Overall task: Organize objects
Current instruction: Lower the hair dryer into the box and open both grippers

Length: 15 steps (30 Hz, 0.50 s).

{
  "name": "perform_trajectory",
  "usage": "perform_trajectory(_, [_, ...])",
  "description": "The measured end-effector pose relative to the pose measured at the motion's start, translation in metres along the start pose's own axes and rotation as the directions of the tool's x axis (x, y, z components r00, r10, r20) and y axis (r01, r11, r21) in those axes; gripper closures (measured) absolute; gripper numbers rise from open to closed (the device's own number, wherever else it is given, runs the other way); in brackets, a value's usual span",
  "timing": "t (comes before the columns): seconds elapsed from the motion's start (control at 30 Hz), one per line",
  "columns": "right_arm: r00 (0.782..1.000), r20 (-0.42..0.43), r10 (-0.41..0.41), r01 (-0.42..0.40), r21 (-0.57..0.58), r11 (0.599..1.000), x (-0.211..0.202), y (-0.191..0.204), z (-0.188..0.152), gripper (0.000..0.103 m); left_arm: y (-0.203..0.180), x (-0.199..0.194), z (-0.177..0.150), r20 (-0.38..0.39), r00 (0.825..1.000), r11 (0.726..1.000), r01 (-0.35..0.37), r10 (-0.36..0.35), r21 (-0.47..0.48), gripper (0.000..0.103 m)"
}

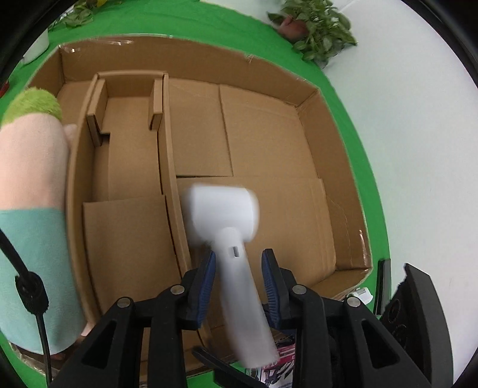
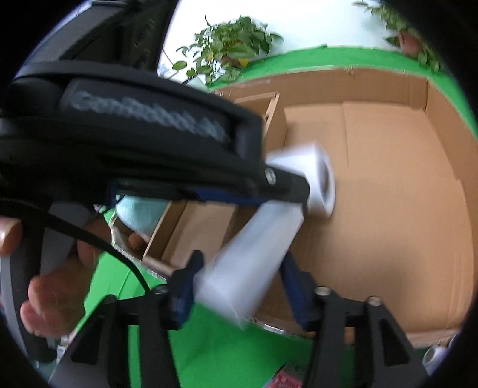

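1. green cloth (image 1: pixel 185 24) covers the surface beneath a wide cardboard box (image 1: pixel 343 167), with potted plants (image 1: pixel 316 29) at the upper right of the left wrist view against a white background.
2. cardboard dividers (image 1: pixel 167 155) split the box; a plush toy (image 1: pixel 30 143) in pink, green and teal fills the far left of that frame, pressed against the left divider.
3. a white handheld device (image 1: pixel 230 238), with a barrel head and a long handle, hangs over the box floor at lower centre, blurred.
4. the left gripper (image 1: pixel 239 268) brackets the handle, its blue pads slightly apart from it on both sides, so no firm grip shows.
5. in the right wrist view, the right gripper (image 2: pixel 239 280) stands partly open around the handle's end at lower centre; contact cannot be told through the blur.
6. fingers (image 2: pixel 56 295) of a hand curl at the lower left of that frame.
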State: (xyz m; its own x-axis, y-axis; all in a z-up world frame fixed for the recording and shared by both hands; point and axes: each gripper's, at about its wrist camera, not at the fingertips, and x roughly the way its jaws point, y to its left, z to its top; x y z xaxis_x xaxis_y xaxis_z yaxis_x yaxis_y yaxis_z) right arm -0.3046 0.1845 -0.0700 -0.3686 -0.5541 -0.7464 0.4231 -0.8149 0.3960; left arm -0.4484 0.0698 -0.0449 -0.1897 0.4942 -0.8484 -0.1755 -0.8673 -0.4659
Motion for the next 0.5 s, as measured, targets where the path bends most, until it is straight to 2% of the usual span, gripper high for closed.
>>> perform_trajectory(0.13, [1.0,-0.01,-0.011,0.011,-0.04,0.999,-0.019,-0.001,-0.006,0.046,-0.004,-0.033,-0.018,0.079,0.997,0.997,0.008,-0.015,0.082,0.069])
perform_trajectory(0.23, [0.998,-0.013,-0.058,0.057,-0.053,0.997,-0.035,-0.011,-0.01,0.045,0.002,-0.053,-0.037,0.139,0.99,0.994,0.014,-0.029,0.112,0.064])
perform_trajectory(0.4, [0.997,0.019,-0.071,0.07,0.026,0.997,-0.051,-0.028,0.002,0.045,0.021,-0.037,-0.065,0.093,0.994,0.991,-0.074,0.064,0.11,0.064])
perform_trajectory(0.5, [0.997,0.033,-0.073,0.071,0.055,0.996,-0.058,-0.029,0.007,0.045,0.034,-0.03,-0.078,0.083,0.994,0.992,-0.082,0.075,0.091,0.065])
